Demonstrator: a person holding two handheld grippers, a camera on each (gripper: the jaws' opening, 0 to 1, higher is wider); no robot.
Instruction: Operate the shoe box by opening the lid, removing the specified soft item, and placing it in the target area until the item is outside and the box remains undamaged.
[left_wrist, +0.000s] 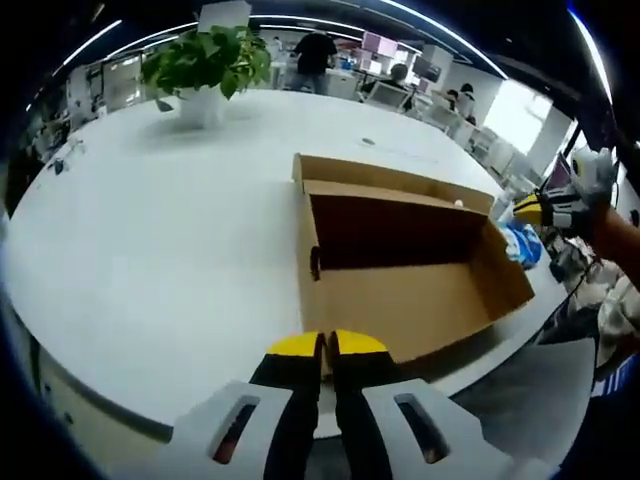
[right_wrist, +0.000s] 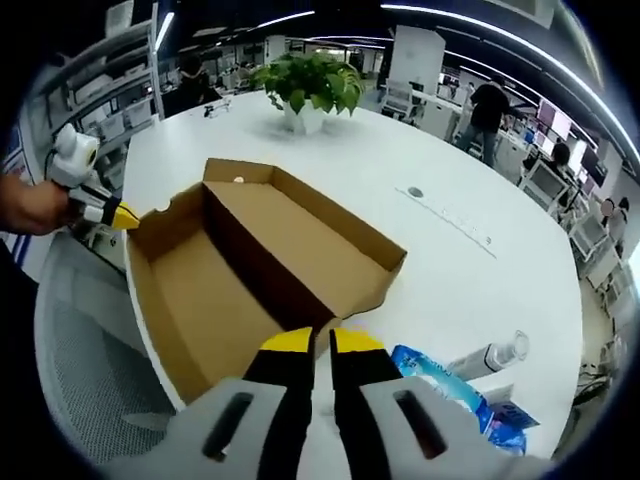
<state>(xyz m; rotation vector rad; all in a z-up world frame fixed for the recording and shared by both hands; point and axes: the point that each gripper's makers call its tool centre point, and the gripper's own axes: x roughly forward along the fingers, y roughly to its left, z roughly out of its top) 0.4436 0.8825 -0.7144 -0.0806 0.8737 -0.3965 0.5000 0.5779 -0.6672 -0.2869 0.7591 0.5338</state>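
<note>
The brown cardboard shoe box (left_wrist: 400, 300) lies open on the white table (left_wrist: 150, 250), its inside brown and bare as far as I can see. My left gripper (left_wrist: 325, 345) has its yellow-tipped jaws closed together over the box's near edge. In the right gripper view the same box (right_wrist: 210, 310) spreads out ahead. My right gripper (right_wrist: 320, 342) is shut at its near rim. A soft blue packet (right_wrist: 440, 385) lies on the table outside the box, right of those jaws. That packet (left_wrist: 522, 243) also shows past the box's right end, below the right gripper (left_wrist: 535, 210). The left gripper (right_wrist: 118, 214) sits by the far-left corner.
A potted plant (left_wrist: 205, 65) stands at the far side of the table (right_wrist: 470, 270). A clear plastic bottle (right_wrist: 490, 355) lies near the blue packet. A grey mesh chair (right_wrist: 90, 350) is close to the table edge. People and desks are in the background.
</note>
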